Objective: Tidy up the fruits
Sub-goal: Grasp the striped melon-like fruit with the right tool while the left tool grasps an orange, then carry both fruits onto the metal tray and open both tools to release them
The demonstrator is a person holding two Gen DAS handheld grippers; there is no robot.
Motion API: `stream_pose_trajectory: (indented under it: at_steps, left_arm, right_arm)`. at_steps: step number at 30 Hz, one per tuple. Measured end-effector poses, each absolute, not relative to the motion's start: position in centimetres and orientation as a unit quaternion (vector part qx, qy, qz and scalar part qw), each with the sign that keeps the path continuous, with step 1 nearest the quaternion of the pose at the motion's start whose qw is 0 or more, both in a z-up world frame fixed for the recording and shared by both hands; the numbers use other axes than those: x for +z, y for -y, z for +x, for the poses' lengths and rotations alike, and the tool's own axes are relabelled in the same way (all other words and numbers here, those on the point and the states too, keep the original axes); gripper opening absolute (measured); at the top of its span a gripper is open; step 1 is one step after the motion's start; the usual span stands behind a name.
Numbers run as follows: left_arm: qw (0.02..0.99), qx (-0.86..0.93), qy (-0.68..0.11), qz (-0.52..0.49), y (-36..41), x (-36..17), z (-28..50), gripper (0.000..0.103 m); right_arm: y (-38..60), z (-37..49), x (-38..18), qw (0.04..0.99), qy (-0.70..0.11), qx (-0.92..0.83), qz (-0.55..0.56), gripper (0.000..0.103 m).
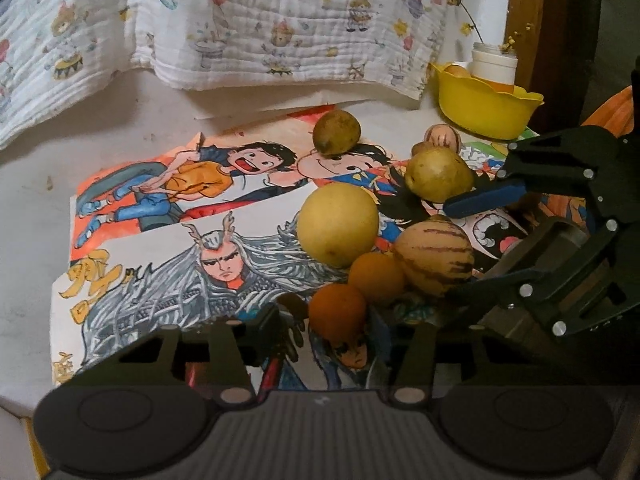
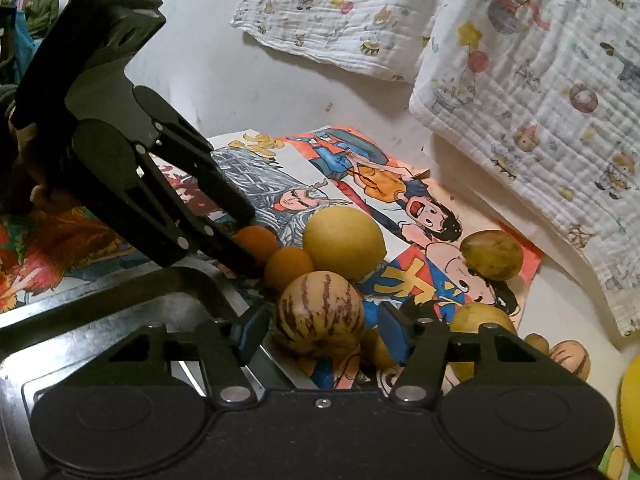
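A small round orange fruit (image 1: 338,316) is being framed by the left gripper (image 1: 332,328) – its jaws are being held partly spread, with a thin gap seen on each side of the fruit, so no pinch is being shown. A second small orange fruit (image 1: 378,276) is lying just behind the first and touching it. The cream-coloured round fruit with purple stripes (image 2: 318,316) is being bracketed by the blue pads (image 2: 252,336) of the right gripper (image 2: 322,336); these jaws too are being held apart, and the pads are standing just clear of the striped skin.

All the fruit is resting on coloured cartoon drawings on paper sheets (image 1: 200,184), which are spread over a pale tabletop (image 1: 40,160). A large smooth yellow round fruit (image 1: 338,230) is sitting against the orange pair, and two brownish-yellow oval fruits (image 1: 336,132) (image 1: 438,176) are lying farther back. A shiny metal tray (image 2: 120,320) is being seen beside the pile, under the left gripper's arm. A yellow scalloped plastic bowl (image 1: 488,108) is standing at the far right – a white jar (image 1: 494,62) is rising behind it. A white quilted cloth printed with small animals (image 1: 280,20) is draped along the back.
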State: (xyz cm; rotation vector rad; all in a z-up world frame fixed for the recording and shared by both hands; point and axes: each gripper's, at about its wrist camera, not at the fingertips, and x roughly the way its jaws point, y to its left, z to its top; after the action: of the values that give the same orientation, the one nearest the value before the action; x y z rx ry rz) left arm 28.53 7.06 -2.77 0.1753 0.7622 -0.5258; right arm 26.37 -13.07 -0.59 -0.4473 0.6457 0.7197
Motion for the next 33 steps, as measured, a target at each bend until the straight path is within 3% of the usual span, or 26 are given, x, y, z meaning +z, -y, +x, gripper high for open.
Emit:
stream_pose_trajectory:
  at_steps: [10, 22, 33]
  left_arm:
    - [0.886, -0.264, -0.375, 0.071, -6.7, -2.9, 29.0, 0.036]
    - [0.899, -0.234, -0.368, 0.044, -7.5, -1.8, 27.7, 0.034]
    - [0.907, -0.233, -0.351, 0.033, -6.8, 0.4, 21.9, 0.034]
  right_arm:
    - [12.6, 27.0, -1.1, 0.859, -0.313, 0.345, -0.210, 0.056]
    - [12.9, 26.1, -0.4, 0.869, -0.295, 0.343, -0.200, 0.055]
    - [13.5, 20.1, 2.0, 0.871, -0.279, 0.347, -0.208, 0.055]
